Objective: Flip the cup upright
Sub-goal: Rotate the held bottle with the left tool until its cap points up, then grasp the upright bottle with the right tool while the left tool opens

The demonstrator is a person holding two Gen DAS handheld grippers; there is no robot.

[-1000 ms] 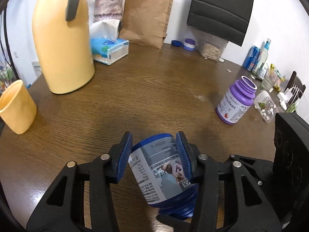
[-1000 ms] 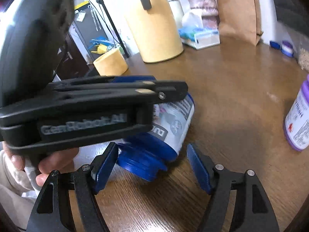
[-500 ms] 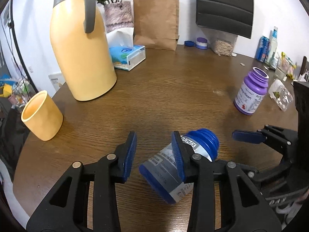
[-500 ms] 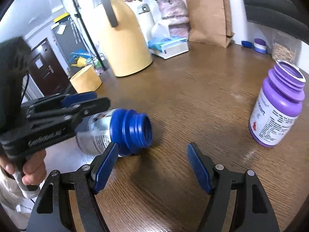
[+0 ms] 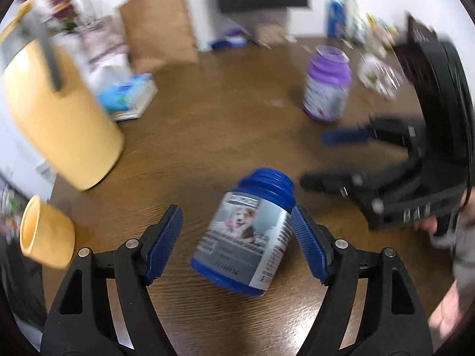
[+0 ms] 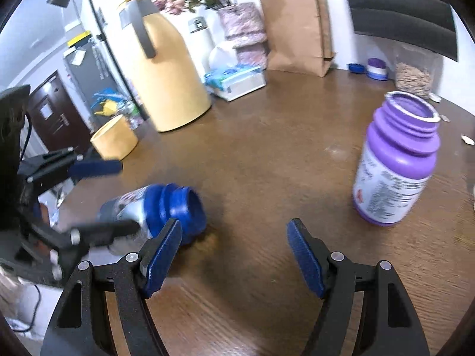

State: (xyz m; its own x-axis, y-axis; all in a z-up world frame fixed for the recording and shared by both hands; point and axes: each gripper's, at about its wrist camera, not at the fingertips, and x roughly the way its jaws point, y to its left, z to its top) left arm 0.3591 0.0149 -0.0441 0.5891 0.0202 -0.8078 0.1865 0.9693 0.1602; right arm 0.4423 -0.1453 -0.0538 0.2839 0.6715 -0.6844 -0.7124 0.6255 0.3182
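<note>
A blue open-mouthed bottle with a grey dog label point(image 5: 246, 237) lies on its side on the brown table point(image 5: 207, 136), mouth pointing away. My left gripper point(image 5: 236, 243) is open, its blue pads apart on either side of the bottle. In the right wrist view the bottle point(image 6: 160, 204) lies at the left with its mouth toward the middle. My right gripper point(image 6: 234, 255) is open and empty to the right of it.
A purple open bottle point(image 6: 397, 163) stands upright at the right. A tall yellow jug point(image 6: 166, 68), a yellow cup point(image 6: 114, 141), a tissue box point(image 6: 237, 81), a paper bag point(image 6: 297, 26) and small items line the far side.
My left gripper has opened wide and let go of the blue bottle, which now lies on the table. The right gripper has drawn back to the right. The left view is blurred by motion.
</note>
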